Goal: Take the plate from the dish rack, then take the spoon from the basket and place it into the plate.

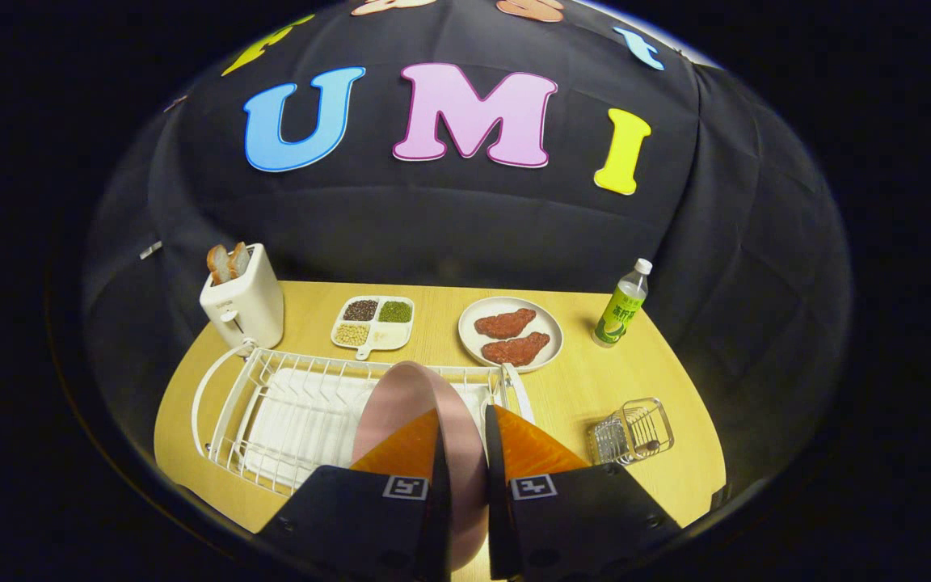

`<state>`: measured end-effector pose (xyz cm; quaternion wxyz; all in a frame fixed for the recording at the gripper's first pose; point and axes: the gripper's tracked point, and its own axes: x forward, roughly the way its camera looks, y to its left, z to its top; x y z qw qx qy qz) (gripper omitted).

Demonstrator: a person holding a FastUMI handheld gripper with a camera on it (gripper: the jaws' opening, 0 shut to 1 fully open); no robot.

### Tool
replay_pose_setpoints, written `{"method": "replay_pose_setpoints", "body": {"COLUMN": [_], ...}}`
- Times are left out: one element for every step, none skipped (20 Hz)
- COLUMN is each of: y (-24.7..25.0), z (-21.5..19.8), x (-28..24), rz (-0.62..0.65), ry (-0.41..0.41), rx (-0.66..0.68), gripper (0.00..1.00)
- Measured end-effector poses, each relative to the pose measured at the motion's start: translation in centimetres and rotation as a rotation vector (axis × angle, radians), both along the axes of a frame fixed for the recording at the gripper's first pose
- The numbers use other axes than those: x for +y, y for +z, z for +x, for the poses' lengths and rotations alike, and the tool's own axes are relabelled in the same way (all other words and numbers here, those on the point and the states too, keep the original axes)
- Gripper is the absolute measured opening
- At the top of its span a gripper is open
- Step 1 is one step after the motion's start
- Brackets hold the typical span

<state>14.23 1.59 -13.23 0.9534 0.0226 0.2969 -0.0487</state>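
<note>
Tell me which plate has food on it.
The white plate beyond the dish rack has two meat pieces; the pink plate stands bare between the gripper fingers.

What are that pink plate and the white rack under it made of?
The pink plate, clamped edge-on between the gripper fingers, looks like matte plastic or glazed ceramic: smooth, even colour, no shine. The dish rack looks like white-coated metal wire, judging by its thin bent rods.

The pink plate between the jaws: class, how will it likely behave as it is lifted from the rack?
The pink plate looks rigid, so it should not flex. Gripped edge-on by the gripper, its smooth rim may slip or pivot. It stands upright in the dish rack, so it could snag on the wires.
</note>
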Motion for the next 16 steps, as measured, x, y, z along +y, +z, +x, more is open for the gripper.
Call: {"method": "replay_pose_setpoints", "body": {"y": [-0.1,-0.3,-0.6,-0.9,-1.6,-2.1,-2.8,-3.5,-4.3,-5.1,-5.9,-6.8,-7.9,-8.8,-10.0,-11.4], "z": [-1.2,-2.5,-3.8,-5.1,-6.3,-7.6,-9.1,-10.4,-11.7,-12.8,-13.6,-14.3,-15.0,-15.5,-15.8,-16.0], "x": [-0.5,-0.8,-1.1,-1.4,-1.5,-1.7,-1.9,-2.3,-2.8,-3.3,-3.5,-3.8,-4.0,-4.1,-4.4,-4.5], "rz": [0.031,0.068,0.111,0.158,0.204,0.246,0.278,0.296,0.303,0.313,0.329,0.355,0.386,0.417,0.448,0.472], "ry": [0.003,0.011,0.012,0.018,0.023,0.029,0.039,0.044,0.044,0.041,0.037,0.026,0.015,0.006,0.004,0.003], "rx": [0.005,0.014,0.025,0.034,0.047,0.061,0.073,0.084,0.097,0.11,0.117,0.129,0.144,0.152,0.164,0.183], "gripper": [0.22,0.22,0.22,0.22,0.22,0.22,0.22,0.22,0.22,0.22,0.22,0.22,0.22,0.22,0.22,0.22]}}
